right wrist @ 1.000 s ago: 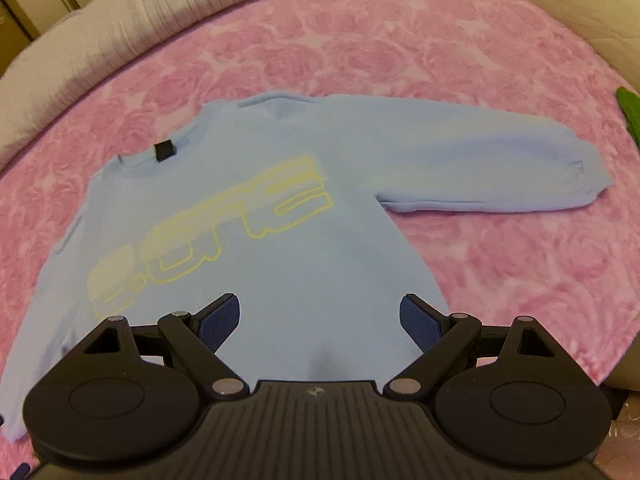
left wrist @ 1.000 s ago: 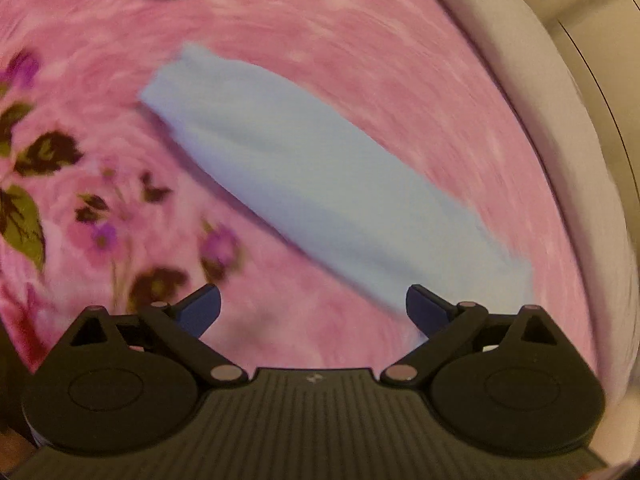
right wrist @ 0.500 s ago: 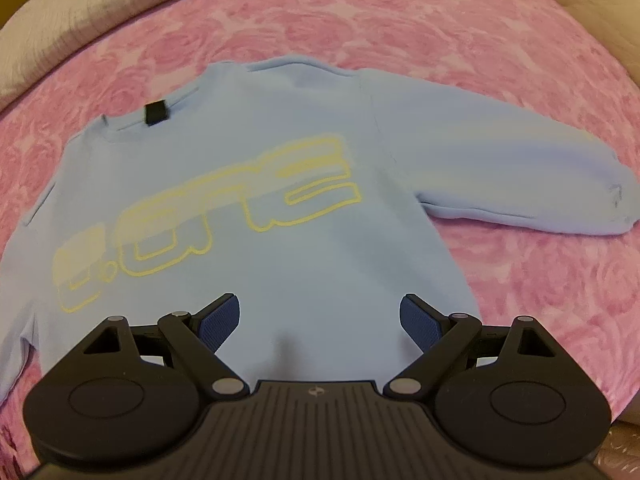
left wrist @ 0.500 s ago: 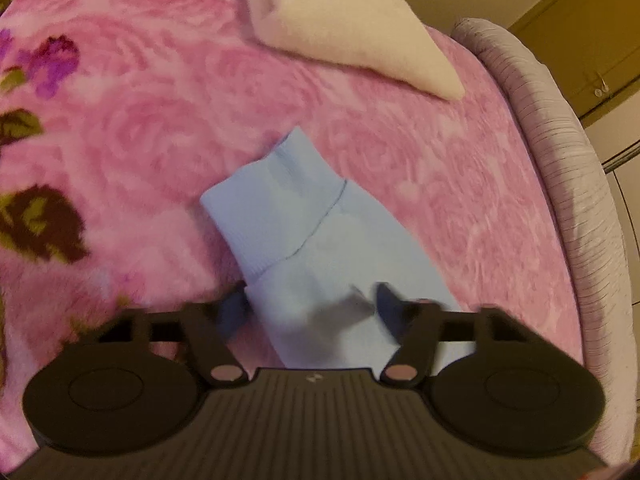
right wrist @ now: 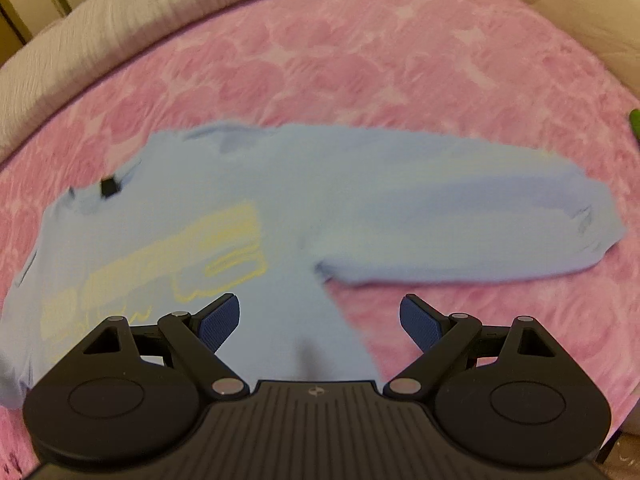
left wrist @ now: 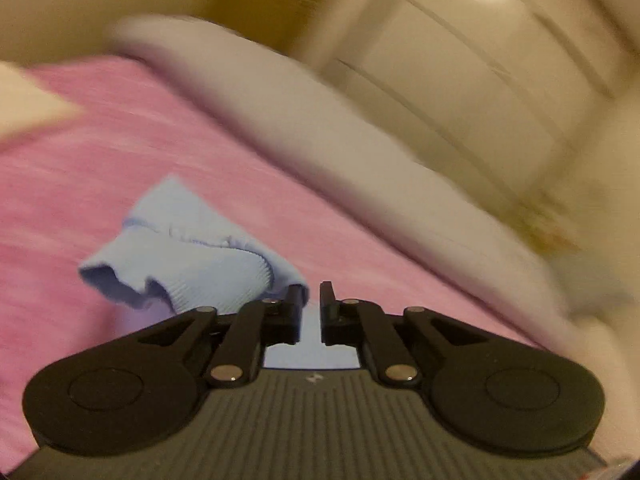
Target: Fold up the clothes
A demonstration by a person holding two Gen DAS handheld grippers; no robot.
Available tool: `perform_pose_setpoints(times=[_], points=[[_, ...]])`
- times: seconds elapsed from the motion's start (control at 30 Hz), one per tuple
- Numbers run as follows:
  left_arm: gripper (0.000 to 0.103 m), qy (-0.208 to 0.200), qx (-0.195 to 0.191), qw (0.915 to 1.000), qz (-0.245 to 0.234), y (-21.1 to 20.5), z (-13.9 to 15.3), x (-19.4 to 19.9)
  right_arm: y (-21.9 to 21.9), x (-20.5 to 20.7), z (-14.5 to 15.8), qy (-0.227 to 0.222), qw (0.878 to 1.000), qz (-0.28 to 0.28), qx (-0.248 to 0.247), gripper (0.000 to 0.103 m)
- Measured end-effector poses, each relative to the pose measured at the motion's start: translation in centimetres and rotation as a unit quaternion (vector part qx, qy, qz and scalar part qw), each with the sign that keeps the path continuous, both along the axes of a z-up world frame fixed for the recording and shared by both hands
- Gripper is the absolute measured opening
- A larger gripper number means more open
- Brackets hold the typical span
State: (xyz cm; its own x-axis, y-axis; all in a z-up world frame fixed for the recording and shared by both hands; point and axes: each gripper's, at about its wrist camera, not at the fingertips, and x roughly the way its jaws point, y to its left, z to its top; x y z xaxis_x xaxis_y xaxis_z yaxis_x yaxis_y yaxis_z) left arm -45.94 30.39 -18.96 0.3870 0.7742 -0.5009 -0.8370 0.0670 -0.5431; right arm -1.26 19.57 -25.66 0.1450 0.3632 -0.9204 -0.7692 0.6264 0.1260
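Note:
A light blue sweatshirt (right wrist: 280, 208) with yellow outlined lettering lies flat on the pink blanket (right wrist: 360, 60), its right sleeve (right wrist: 480, 232) stretched out to the right. My right gripper (right wrist: 320, 320) hovers open over the lower body of the sweatshirt, with nothing between its fingers. In the left wrist view my left gripper (left wrist: 314, 304) is shut on the other sleeve, and the ribbed cuff (left wrist: 192, 256) hangs bunched and lifted above the blanket (left wrist: 100, 168) to the left of the fingers.
A grey padded bed edge (left wrist: 340, 128) runs along the far side of the blanket, with cream cupboard doors (left wrist: 480, 40) beyond it. A folded cream cloth (left wrist: 28, 104) lies at the far left. A green object (right wrist: 635, 126) shows at the right edge.
My left gripper has shut on the sleeve near its cuff and lifted it, tilting up toward the bed edge. The right gripper has drifted slightly and stays open over the sweatshirt.

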Motion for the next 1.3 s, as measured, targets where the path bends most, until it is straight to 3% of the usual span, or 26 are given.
perform_pose_setpoints(times=[0.03, 0.1, 0.17, 0.23, 0.37, 0.5, 0.67, 0.73, 0.83, 1.07, 1.1, 1.13, 1.2, 1.3], points=[[0.014, -0.017, 0.0, 0.9991, -0.039, -0.3, -0.1, 3.3, -0.2, 0.9, 0.2, 0.0, 1.0, -0.003, 0.006, 0.09], [0.036, -0.044, -0.03, 0.9924, -0.111, -0.7, -2.1, 9.1, -0.7, 2.7, 0.3, -0.002, 1.0, -0.008, 0.016, 0.09], [0.036, -0.027, -0.091, 0.9835, -0.154, -0.9, -5.0, 12.8, -1.2, 4.0, 0.1, -0.006, 1.0, -0.008, 0.017, 0.09], [0.036, -0.009, -0.151, 0.9691, -0.195, -1.2, -7.8, 16.4, -1.5, 5.4, -0.5, -0.002, 1.0, -0.008, 0.016, 0.09], [0.036, 0.037, -0.196, 0.9635, -0.179, -1.9, -10.1, 14.6, -1.2, 6.8, -1.9, 0.031, 0.999, 0.003, 0.029, 0.088], [0.035, 0.09, -0.218, 0.9633, -0.127, -0.2, -10.7, 9.5, 1.1, 6.8, -4.0, 0.099, 0.994, 0.025, 0.049, 0.078], [0.036, 0.142, -0.223, 0.9604, -0.089, 3.0, -9.8, 4.7, 6.3, 5.6, -7.4, 0.233, 0.968, 0.035, 0.082, 0.066], [0.037, 0.159, -0.224, 0.9572, -0.09, 3.7, -9.2, 4.0, 8.8, 4.7, -8.8, 0.27, 0.958, 0.042, 0.085, 0.05], [0.038, 0.16, -0.23, 0.9553, -0.094, 4.6, -9.5, 4.0, 12.6, 3.1, -10.9, 0.307, 0.947, 0.039, 0.085, 0.05], [0.039, 0.174, -0.258, 0.9446, -0.103, 5.8, -11.6, 3.3, 17.9, 1.6, -13.7, 0.317, 0.943, 0.015, 0.097, 0.053], [0.039, 0.177, -0.263, 0.9429, -0.104, 5.8, -11.9, 3.2, 18.2, 1.4, -13.8, 0.316, 0.943, 0.017, 0.104, 0.037], [0.039, 0.179, -0.267, 0.9412, -0.105, 5.9, -12.2, 3.1, 18.5, 1.1, -13.6, 0.31, 0.944, 0.028, 0.11, 0.015], [0.039, 0.18, -0.269, 0.9402, -0.106, 5.8, -12.4, 2.9, 18.6, 0.7, -12.3, 0.283, 0.95, 0.056, 0.12, 0.011], [0.038, 0.192, -0.27, 0.9366, -0.114, 6.0, -12.5, 3.1, 16.8, 1.0, -9.2, 0.244, 0.951, 0.084, 0.172, 0.009]])
